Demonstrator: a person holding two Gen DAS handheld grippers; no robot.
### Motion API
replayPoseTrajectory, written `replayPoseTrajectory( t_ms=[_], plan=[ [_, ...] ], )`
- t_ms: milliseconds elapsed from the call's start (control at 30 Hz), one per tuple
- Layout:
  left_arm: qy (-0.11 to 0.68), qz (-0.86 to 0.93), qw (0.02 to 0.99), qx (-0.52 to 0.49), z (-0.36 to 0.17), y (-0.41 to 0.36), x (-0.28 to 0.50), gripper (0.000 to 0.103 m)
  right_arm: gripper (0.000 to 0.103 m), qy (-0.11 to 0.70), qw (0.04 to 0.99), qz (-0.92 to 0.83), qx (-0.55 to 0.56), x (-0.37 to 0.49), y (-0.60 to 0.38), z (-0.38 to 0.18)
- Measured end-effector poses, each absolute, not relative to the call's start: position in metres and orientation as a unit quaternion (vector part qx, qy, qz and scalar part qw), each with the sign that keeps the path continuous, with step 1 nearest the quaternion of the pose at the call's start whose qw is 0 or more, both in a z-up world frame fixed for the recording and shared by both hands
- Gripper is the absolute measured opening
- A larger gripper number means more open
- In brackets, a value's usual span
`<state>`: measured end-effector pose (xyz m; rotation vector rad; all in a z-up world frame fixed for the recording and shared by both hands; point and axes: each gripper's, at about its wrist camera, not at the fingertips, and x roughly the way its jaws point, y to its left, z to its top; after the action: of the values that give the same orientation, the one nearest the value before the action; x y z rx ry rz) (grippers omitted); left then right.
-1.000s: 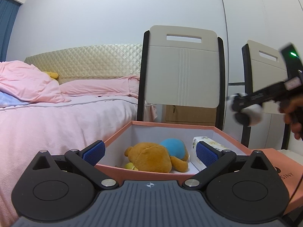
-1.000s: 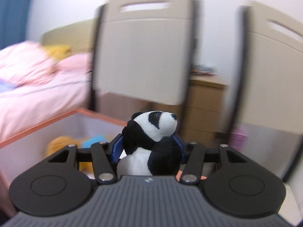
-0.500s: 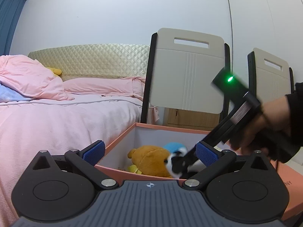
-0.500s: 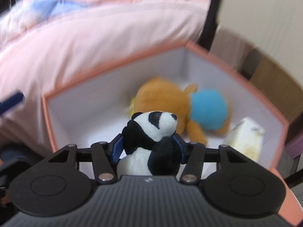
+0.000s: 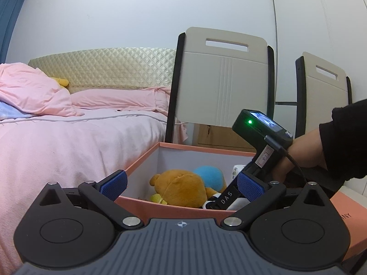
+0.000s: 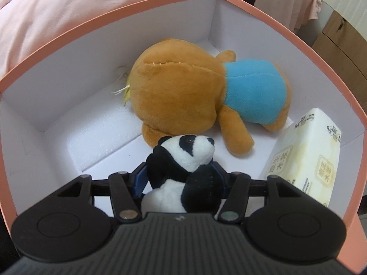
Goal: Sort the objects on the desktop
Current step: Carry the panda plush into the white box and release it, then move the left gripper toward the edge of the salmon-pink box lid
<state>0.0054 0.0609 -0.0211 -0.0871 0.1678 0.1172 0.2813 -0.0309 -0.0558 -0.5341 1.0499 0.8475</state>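
The right gripper (image 6: 180, 181) pinches the panda (image 6: 183, 171) between its blue pads and reaches down inside the box (image 6: 270, 20), low over the white floor. The panda sits upright in the grip, head toward the bear (image 6: 183, 96), which lies just beyond it on its side across the middle of the box. Whether the panda's base touches the floor cannot be told; the gripper body covers it. To the right a tissue pack (image 6: 307, 160) leans against the box wall, near the right finger. The freest floor is on the left, where a foam sheet (image 6: 103, 135) lies flat between the bear and the left wall. The orange rim curves round on three sides; the near wall is cut off by the gripper body.

In the left wrist view, the left gripper (image 5: 181, 185) is spread wide and holds nothing, hovering just outside the near rim of the box (image 5: 201, 149). Between its pads show the bear (image 5: 183, 188) and the right gripper's black body, tilted down into the box; the panda is mostly hidden behind that body and the near wall. The bed (image 5: 68, 142) borders the box on the left, and two chairs (image 5: 224, 80) stand behind it.
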Motion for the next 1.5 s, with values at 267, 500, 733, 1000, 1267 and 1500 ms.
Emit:
replayPoseTrajectory(
  t_ms=[267,500,733,1000,1267,1500],
  plan=[
    [0.081,0.051,0.995,-0.040,-0.022,0.058,0.003,0.103,0.096,0.459,0.778,0.363,-0.227,0.272,-0.043,-0.033],
    [0.082,0.045,0.995,-0.044,-0.022,0.057,0.002,0.103,0.100,0.380,0.845,0.338,-0.164,0.239,-0.089,0.016],
    [0.081,0.035,0.995,-0.040,-0.022,0.053,0.000,0.103,0.103,0.273,0.919,0.265,-0.101,0.181,-0.164,0.043],
    [0.082,0.039,0.995,-0.031,-0.023,0.048,0.001,0.103,0.103,0.182,0.962,0.206,-0.003,0.116,-0.230,0.033],
    [0.084,0.044,0.995,-0.019,-0.026,0.044,0.003,0.103,0.103,0.126,0.978,0.160,0.051,0.077,-0.258,-0.008],
    [0.088,0.053,0.995,-0.013,-0.029,0.041,0.005,0.103,0.103,0.085,0.984,0.142,0.066,0.065,-0.266,-0.024]
  ],
)
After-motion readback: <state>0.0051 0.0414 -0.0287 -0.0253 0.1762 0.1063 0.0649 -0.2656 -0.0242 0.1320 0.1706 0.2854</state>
